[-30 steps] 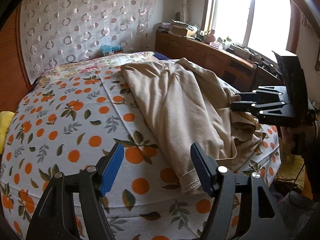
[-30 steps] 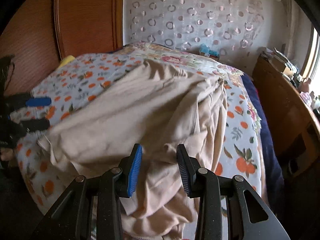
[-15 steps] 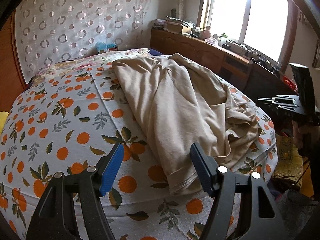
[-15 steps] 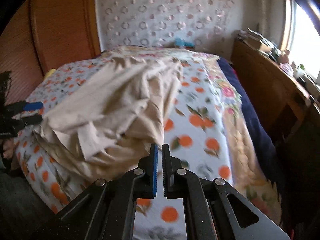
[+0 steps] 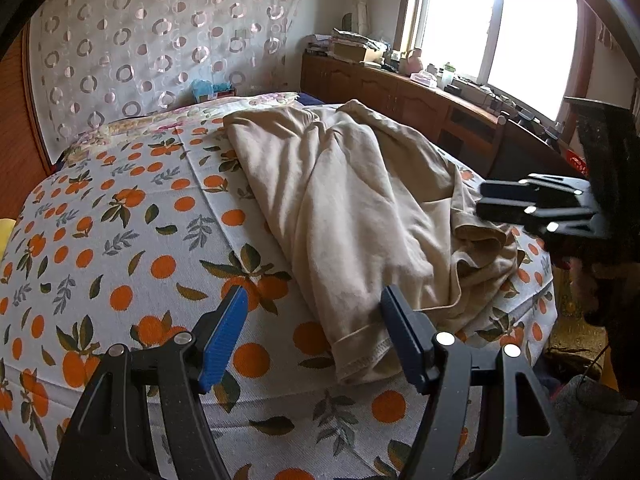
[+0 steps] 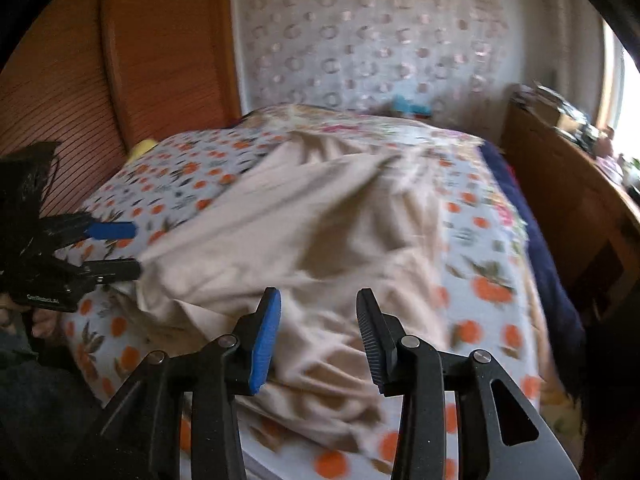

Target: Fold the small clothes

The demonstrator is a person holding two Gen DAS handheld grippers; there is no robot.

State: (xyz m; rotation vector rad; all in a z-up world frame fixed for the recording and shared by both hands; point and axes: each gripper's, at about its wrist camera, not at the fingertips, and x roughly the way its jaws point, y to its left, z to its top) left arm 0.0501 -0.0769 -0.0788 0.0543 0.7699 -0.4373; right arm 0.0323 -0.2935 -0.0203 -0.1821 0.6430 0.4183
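A beige garment lies rumpled across the orange-print bedsheet, with its hem near the bed's front edge. My left gripper stands open just in front of that hem, not touching it. In the left wrist view my right gripper hovers at the bunched right side of the garment. In the blurred right wrist view, the right gripper is over the beige garment. Its jaws are opening, with cloth below them and nothing pinched. The left gripper shows at the far left by the cloth's edge.
A wooden sideboard with clutter runs under the window on the right. A wooden headboard and a circle-patterned curtain stand behind the bed. A dark blue blanket hangs along the bed's far side. The person's hand holds the left gripper.
The right gripper, shut and drawn off to the garment's side half a second ago, has come back over the cloth with its jaws apart. The left gripper has hardly moved.
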